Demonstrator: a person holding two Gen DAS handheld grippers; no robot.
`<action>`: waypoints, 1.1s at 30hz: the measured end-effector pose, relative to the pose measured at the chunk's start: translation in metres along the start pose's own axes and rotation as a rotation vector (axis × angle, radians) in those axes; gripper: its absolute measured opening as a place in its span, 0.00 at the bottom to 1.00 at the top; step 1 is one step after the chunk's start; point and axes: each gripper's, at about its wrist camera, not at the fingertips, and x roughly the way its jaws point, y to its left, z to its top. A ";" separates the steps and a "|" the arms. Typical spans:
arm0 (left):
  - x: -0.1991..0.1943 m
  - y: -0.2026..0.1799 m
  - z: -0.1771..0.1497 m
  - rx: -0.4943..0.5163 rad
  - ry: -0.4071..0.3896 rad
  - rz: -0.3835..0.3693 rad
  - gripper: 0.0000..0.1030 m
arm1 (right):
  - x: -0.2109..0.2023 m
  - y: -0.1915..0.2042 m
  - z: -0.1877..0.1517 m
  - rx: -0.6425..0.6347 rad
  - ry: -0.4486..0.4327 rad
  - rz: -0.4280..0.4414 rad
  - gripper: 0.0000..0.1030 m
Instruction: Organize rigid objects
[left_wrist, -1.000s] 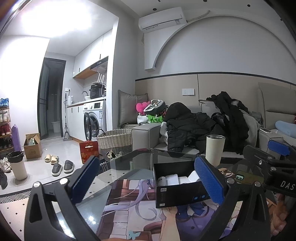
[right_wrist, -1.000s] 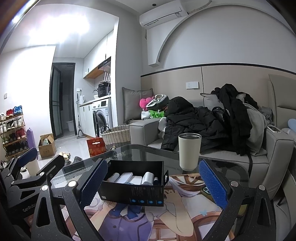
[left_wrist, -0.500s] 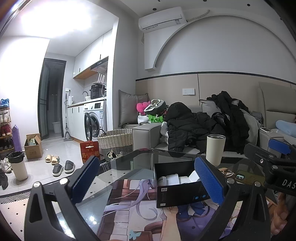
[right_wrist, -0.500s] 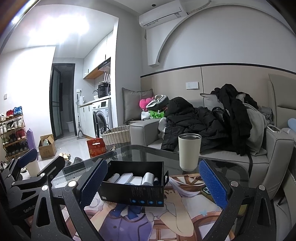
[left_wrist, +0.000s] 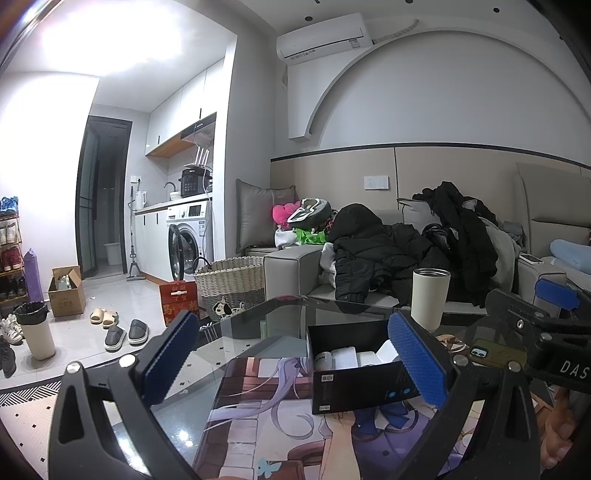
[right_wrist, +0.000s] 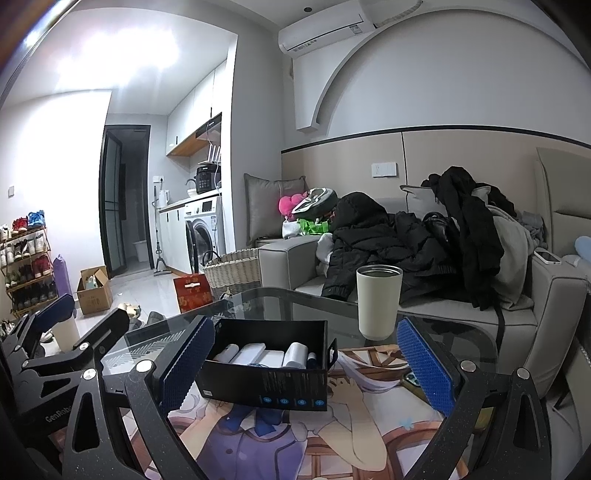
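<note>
The box (right_wrist: 264, 373) is an open black carton with printed icons along its near wall, sitting on the printed mat (right_wrist: 280, 443) on the glass table (right_wrist: 443, 332), in front of both grippers and a little left of the cup (right_wrist: 378, 301). Inside lie several pale rolls or tubes (right_wrist: 258, 356) on their sides, packed close; what they are is too small to tell. I judge the box light and fairly stiff, but thin card walls will bow under a hard pinch, and with no lid the contents could roll or spill if it tips. The safest hold looks to be across one short end wall or a corner, low down, squeezed gently and kept level; sliding it on the mat may be easier than lifting. The rolls look rigid and smooth, so a grip across the middle of one would hold best, though they sit tight for fingers to get between. The cup stands upright just behind the box, tall and smooth-sided, likely metal and easily toppled. A phone (left_wrist: 495, 354) lies flat on the right. The right gripper (right_wrist: 308, 363) hangs with jaws wide apart and empty, framing the box; the left gripper (left_wrist: 295, 363) is likewise spread and empty, the box behind its right finger.
</note>
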 end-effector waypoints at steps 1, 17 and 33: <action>0.000 0.001 -0.001 0.001 0.002 0.000 1.00 | 0.000 0.000 0.000 0.001 0.001 0.000 0.98; 0.002 0.000 0.000 0.004 0.013 -0.005 1.00 | 0.005 0.002 0.000 -0.004 0.014 -0.006 0.98; 0.009 0.002 0.002 0.005 0.061 0.010 1.00 | 0.007 0.002 -0.002 -0.006 0.038 -0.005 0.98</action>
